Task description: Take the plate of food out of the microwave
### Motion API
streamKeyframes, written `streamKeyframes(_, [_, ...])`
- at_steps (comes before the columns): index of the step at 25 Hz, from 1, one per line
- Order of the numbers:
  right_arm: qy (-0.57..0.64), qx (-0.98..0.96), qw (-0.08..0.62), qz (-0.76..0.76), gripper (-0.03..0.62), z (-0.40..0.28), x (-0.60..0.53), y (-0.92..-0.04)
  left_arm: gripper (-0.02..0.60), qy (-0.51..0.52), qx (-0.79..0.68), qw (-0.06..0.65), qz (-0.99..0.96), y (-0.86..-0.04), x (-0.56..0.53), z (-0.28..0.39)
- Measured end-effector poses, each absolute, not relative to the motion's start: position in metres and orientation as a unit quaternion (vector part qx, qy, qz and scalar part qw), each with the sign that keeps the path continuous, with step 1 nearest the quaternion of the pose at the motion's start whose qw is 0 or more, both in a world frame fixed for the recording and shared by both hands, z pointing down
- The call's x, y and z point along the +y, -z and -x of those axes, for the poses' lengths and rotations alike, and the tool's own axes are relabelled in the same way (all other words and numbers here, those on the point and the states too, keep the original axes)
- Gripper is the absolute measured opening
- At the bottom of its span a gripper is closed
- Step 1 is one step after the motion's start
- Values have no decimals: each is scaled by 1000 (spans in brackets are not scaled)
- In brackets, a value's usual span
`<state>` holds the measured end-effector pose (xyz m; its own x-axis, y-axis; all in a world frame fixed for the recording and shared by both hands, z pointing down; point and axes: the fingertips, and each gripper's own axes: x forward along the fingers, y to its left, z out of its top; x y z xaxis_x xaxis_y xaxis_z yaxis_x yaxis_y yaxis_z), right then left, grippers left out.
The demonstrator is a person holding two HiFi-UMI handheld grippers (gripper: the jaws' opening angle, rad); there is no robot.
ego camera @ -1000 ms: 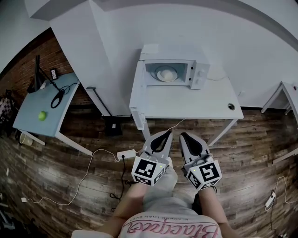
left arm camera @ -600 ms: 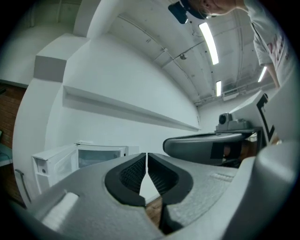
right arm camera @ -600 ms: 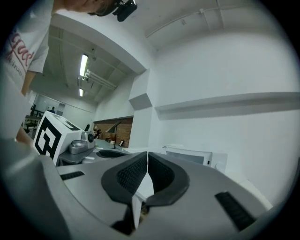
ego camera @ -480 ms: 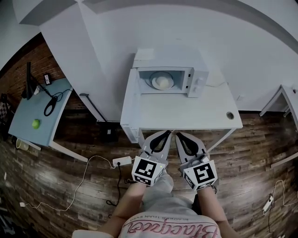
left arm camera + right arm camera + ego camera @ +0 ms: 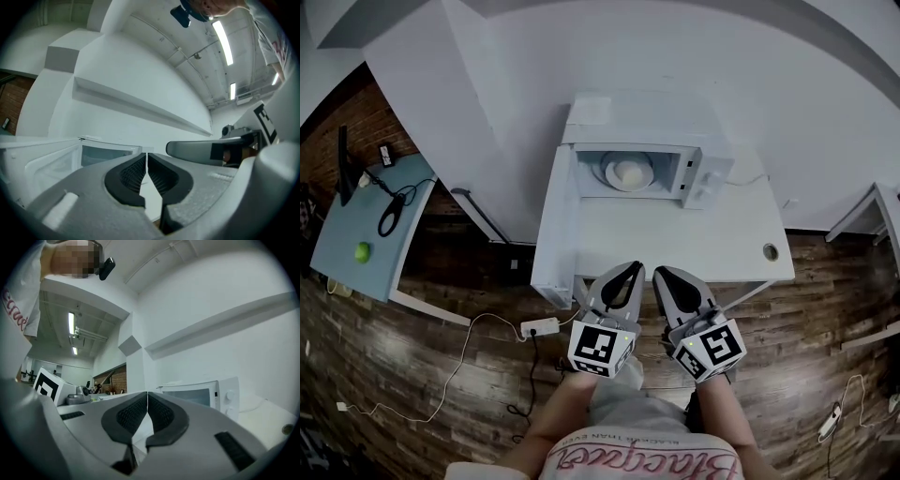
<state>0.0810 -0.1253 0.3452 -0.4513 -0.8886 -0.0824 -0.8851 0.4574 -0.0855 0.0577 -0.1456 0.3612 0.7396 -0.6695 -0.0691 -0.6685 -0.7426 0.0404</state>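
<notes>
A white microwave (image 5: 703, 155) stands at the back of a white table (image 5: 656, 239), its door (image 5: 551, 211) swung open to the left. Inside it lies a white plate with pale food (image 5: 628, 172). My left gripper (image 5: 633, 269) and right gripper (image 5: 660, 273) hang side by side over the table's near edge, well short of the microwave. Both are shut with nothing between the jaws. In the left gripper view the open door (image 5: 47, 161) and the cavity (image 5: 108, 157) show ahead. In the right gripper view the microwave (image 5: 206, 397) with its knobs sits ahead to the right.
A blue-grey table (image 5: 361, 230) at the left carries a green ball (image 5: 362, 251) and cables. A power strip (image 5: 540, 327) and cords lie on the wooden floor. Another white table (image 5: 867, 211) stands at the right. A round hole (image 5: 770, 251) sits in the white table's right corner.
Both grippers have come forward together toward the table, their tips now over its near edge. The microwave appears larger and closer. The jaws stay shut.
</notes>
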Motion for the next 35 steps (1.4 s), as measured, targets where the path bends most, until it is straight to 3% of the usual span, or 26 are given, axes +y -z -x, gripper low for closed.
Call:
streamKeyframes(10, [39, 845, -19, 532, 12, -88, -193, -374, 6, 41, -402, 40, -914, -377, -205, -64])
streamKeyframes(35, [68, 828, -15, 557, 14, -117, -304, -398, 6, 37, -425, 55, -903, -403, -294, -79])
